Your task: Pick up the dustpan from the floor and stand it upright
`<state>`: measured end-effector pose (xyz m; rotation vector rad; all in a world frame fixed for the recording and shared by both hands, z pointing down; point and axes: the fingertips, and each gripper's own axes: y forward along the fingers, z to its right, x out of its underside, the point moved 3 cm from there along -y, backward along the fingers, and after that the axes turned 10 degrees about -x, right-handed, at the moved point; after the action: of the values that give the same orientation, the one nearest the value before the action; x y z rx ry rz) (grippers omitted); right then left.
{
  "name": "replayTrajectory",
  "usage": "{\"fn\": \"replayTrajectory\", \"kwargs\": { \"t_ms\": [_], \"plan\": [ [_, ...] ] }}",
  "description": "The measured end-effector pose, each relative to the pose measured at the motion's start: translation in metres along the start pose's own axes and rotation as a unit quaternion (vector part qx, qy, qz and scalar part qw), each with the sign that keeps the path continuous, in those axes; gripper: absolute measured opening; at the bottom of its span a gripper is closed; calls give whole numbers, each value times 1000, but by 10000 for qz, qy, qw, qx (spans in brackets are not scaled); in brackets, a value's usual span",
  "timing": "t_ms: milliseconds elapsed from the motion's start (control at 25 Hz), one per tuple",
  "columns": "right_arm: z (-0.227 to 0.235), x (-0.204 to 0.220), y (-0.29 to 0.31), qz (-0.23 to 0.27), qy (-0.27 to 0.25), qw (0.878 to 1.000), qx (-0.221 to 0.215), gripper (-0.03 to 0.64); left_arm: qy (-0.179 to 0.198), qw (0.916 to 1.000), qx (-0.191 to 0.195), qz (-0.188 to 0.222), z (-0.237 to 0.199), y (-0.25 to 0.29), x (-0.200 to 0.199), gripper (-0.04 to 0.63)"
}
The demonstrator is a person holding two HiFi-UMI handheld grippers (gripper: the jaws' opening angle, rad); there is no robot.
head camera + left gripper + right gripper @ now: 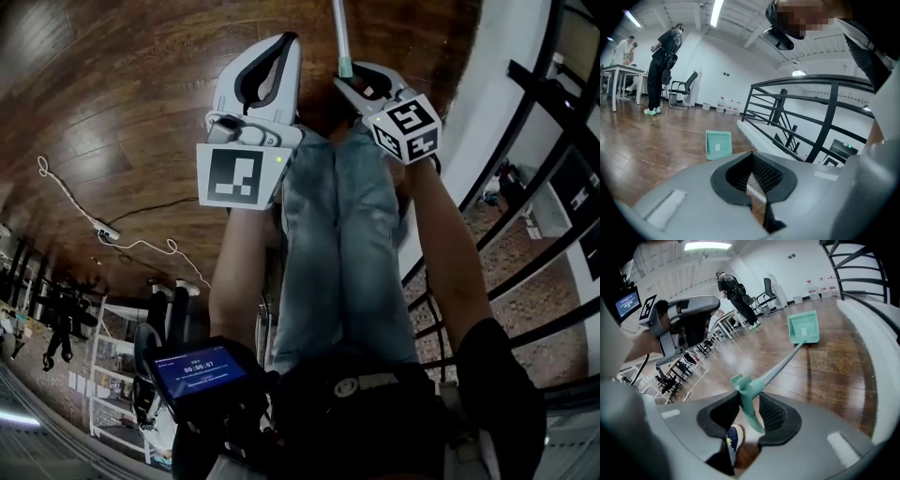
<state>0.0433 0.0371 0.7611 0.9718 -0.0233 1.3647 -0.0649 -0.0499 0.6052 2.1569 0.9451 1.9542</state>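
Note:
The mint-green dustpan has its pan on the wooden floor a good way off, and its long handle slants up toward me. My right gripper is shut on the handle's hooked end, which sits between the two pads. In the head view the right gripper holds that end below the thin pole. My left gripper is raised beside it with its jaw tips together and nothing in them. The left gripper view shows the pan lying ahead of the left gripper.
A black metal railing on a white ledge runs along the right. A person stands by a table and a chair far off. A white cable trails on the floor. My legs are below the grippers.

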Motion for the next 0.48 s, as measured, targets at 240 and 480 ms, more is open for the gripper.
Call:
{"fn": "replayTrajectory", "kwargs": {
  "t_ms": [240,480],
  "plan": [
    [-54,-36,-49,166,495,9983,-269,132,238,9996,38,130,16,-29,-71,12],
    [-103,-83,-87,251,967,9941,-428,126,488,9966,64,657,20,-55,-160,12]
  ]
}}
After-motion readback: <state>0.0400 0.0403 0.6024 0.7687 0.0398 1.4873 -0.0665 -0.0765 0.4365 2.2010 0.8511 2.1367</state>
